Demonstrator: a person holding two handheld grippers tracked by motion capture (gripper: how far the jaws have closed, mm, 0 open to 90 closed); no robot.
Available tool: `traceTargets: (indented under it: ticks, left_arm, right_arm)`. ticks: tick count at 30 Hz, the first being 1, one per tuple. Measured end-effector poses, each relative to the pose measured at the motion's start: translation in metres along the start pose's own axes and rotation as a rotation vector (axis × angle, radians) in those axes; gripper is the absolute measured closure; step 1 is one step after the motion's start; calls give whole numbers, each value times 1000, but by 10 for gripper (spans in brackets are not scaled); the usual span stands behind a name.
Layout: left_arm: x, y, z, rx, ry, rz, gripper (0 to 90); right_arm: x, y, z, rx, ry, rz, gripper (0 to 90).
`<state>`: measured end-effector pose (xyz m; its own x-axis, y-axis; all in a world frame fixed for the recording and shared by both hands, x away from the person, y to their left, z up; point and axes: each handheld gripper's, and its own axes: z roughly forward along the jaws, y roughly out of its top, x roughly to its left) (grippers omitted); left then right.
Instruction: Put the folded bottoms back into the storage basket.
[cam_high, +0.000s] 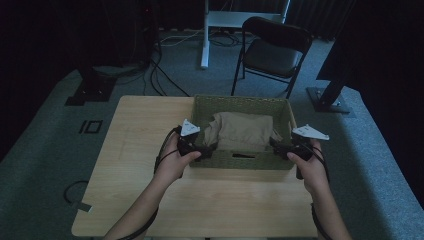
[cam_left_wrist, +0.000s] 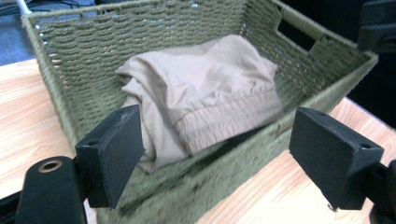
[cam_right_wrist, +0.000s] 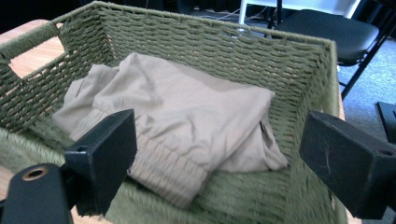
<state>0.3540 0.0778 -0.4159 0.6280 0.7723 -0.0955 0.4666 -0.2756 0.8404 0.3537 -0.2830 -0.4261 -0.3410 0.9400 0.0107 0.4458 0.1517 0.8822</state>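
Observation:
A green woven basket stands at the far middle of the wooden table. A folded beige cloth with an elastic hem lies inside it. My left gripper is at the basket's near left corner and my right gripper at its near right corner. In the left gripper view the basket and cloth lie ahead, and the left gripper stands open, straddling the near rim. In the right gripper view the right gripper is open too, over the basket wall and the cloth.
Beyond the table a black folding chair stands on grey carpet beside a white stand leg. Cables trail across the floor at the back left. Dark stand bases sit at both sides. Bare tabletop lies left of and in front of the basket.

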Motion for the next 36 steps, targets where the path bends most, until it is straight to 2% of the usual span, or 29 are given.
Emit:
traceTargets:
  ticks: [5, 8, 10, 13, 18, 21, 24, 29, 36]
  left_arm:
    - [-4, -10, -9, -11, 3, 10, 187]
    - [-5, -16, -13, -16, 4, 3, 187]
    - [-6, -21, -15, -12, 28, 24, 187]
    - [-5, -30, -17, -6, 22, 8, 187]
    - [-3, -39, -20, -7, 31, 7, 187]
    - [-2, -45, -23, -7, 44, 15, 187]
    - [0, -53, -25, -3, 52, 4, 187]
    - [2, -71, -23, 32, 54, 0, 187]
    - [8, -93, -17, 77, 74, -10, 187]
  right_arm:
    - [-2, -9, -9, 0, -9, 10, 109]
    - [-3, -15, -16, -9, -4, 30, 109]
    - [-2, -21, -21, -14, 2, 43, 109]
    - [-1, -28, -26, -17, 6, 54, 109]
    - [-3, -42, -32, -5, -13, 53, 109]
    - [-4, -50, -32, 6, -11, 66, 109]
    - [-4, -59, -32, 16, -7, 78, 109]
    - [0, -75, -31, 38, 11, 89, 109]
    - [5, -101, -22, 89, 6, 97, 109]
